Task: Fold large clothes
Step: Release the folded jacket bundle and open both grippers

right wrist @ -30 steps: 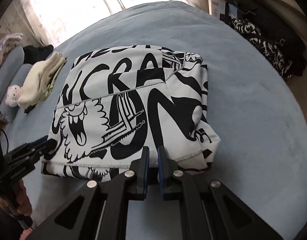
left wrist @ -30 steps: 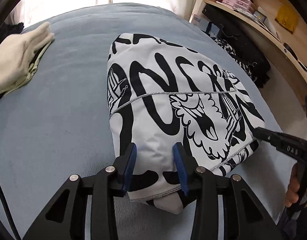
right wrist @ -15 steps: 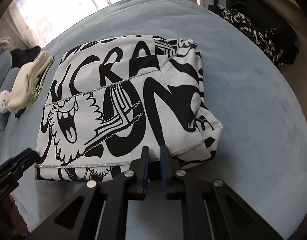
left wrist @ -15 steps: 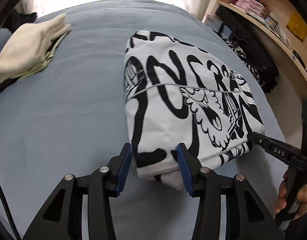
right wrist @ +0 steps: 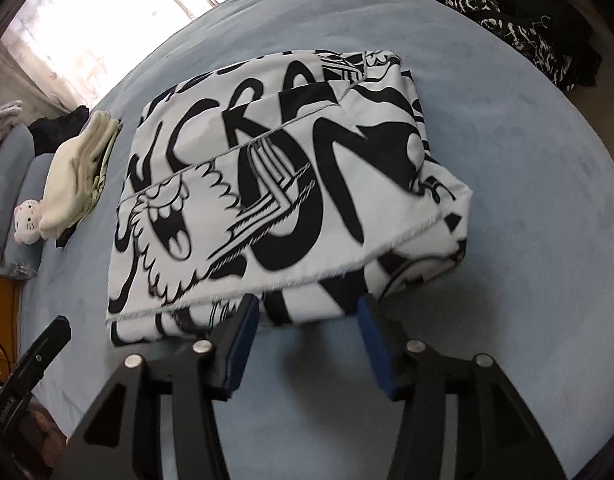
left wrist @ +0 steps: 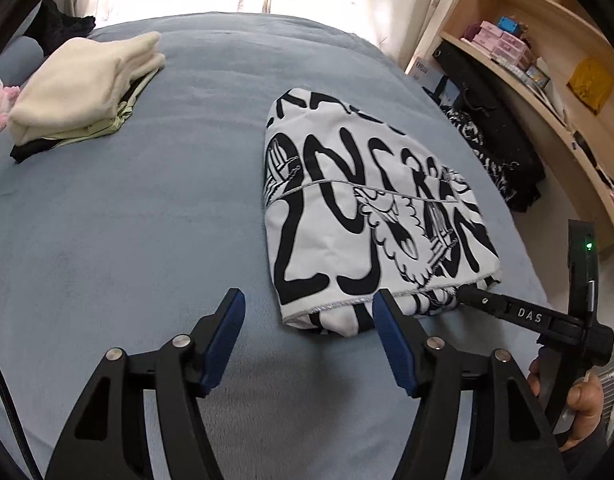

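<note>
Lying folded on the bed (left wrist: 155,240), the printed garment (left wrist: 371,216) sits ahead and right of the left tongs (left wrist: 307,332), whose jaws have just been opening and stand clear of the hem. The right tongs (right wrist: 303,334), also just opened, straddle its near edge without pressing, so they are nearer, the bundle's long axis running across them.

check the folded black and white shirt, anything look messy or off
Slightly. On the black and white shirt, the near right corner is untidy: lower layers bulge out past the hemmed top edge instead of stacking flush. Otherwise it lies flat on the bed.
</note>
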Available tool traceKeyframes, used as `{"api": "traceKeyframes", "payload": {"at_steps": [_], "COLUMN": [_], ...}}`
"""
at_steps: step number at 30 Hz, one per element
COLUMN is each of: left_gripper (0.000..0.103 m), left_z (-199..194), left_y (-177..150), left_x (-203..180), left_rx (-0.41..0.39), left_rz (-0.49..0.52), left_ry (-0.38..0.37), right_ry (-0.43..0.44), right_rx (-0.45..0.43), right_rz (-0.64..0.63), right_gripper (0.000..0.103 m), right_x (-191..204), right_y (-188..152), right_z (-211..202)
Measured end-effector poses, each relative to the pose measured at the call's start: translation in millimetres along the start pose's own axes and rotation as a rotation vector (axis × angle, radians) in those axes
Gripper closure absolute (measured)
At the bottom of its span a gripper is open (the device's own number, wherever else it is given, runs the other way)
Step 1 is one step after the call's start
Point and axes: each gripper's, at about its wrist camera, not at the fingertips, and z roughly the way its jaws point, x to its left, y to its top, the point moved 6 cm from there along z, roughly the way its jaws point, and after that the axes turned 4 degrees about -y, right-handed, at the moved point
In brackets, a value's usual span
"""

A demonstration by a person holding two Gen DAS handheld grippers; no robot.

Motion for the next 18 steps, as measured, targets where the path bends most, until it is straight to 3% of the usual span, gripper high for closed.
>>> {"api": "traceKeyframes", "payload": {"at_steps": [8, 13, 18], "left_gripper": [0.03, 0.03, 0.03], "left_z": [-20, -19, -10], "left_y": [-2, -1, 1], "left_x": [-15, -25, -21], "left_rx": [-0.041, -0.005, 0.028], "left_rz": [0.025, 0.036, 0.012], "left_ry": [-0.06, -0.119, -0.131], "right_ry": [0.07, 0.133, 0.177], "right_rx": [0.002, 0.029, 0.034], "right_rz": [-0.02, -0.041, -0.005], "right_gripper": [0.05, 0.049, 0.049], "right_x": [8, 7, -9], "right_y": [-14, -16, -14], "right_z": [-29, -40, -47]}}
